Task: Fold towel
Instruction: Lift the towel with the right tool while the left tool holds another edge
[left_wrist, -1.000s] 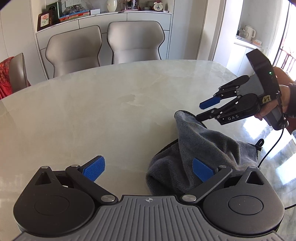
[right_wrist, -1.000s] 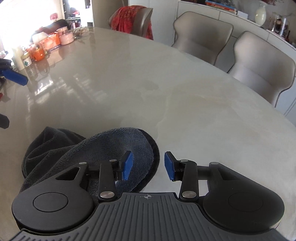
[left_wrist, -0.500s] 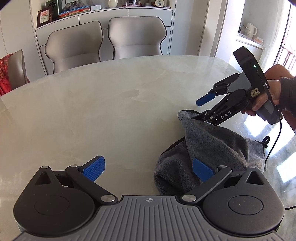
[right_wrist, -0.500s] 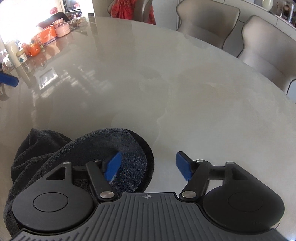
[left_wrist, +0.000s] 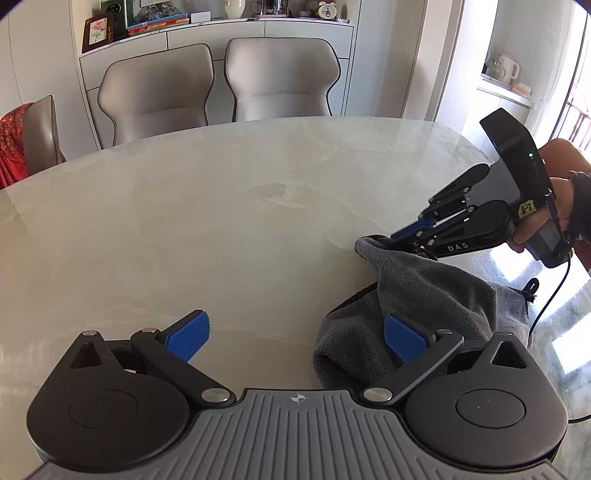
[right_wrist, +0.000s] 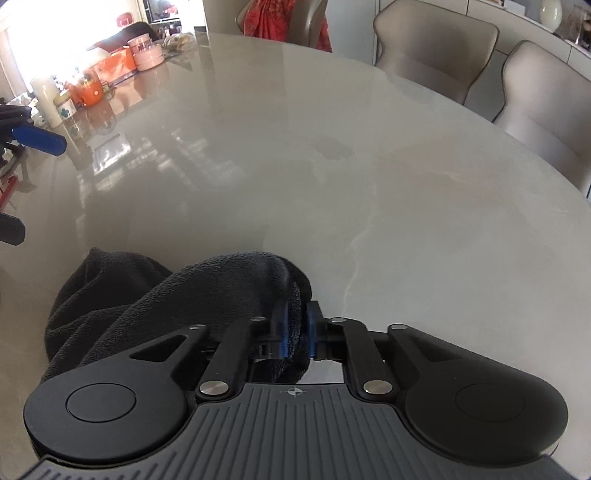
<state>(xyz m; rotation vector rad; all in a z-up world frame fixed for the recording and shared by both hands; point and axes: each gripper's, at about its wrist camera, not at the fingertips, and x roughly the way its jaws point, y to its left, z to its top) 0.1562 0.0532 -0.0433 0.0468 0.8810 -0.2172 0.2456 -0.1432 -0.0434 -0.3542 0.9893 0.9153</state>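
**Right gripper clamps towel edge, left gripper spread beside the heap**

While its two blue pads press together on a fold of dark grey cloth, the right gripper (right_wrist: 295, 328) pinches the towel (right_wrist: 177, 295) at a rounded edge, lifted a little above the tabletop. Seen from the left wrist view, that same right gripper (left_wrist: 400, 236) reaches in from the right side, held in the person's right hand (left_wrist: 554, 206), with the towel (left_wrist: 424, 295) draping down from its fingertips in a slope toward the table (left_wrist: 221, 229).

The left gripper (left_wrist: 295, 334) stands wide apart, its jaws spread and holding nothing. Its right-side pad sits in front of the crumpled lower part of the towel; whether it touches the cloth cannot be told. Its left-side pad hangs over bare marble.

The towel lies bunched near the close edge of the pale marble table, toward the right in the left wrist view. A thin black cable (left_wrist: 546, 306) trails down from the right gripper's handle past the cloth.

Beyond the table stand two grey chairs (left_wrist: 218, 85) against a white sideboard (left_wrist: 218, 29). Jars and containers (right_wrist: 110, 70) cluster at the table's far left end in the right wrist view.
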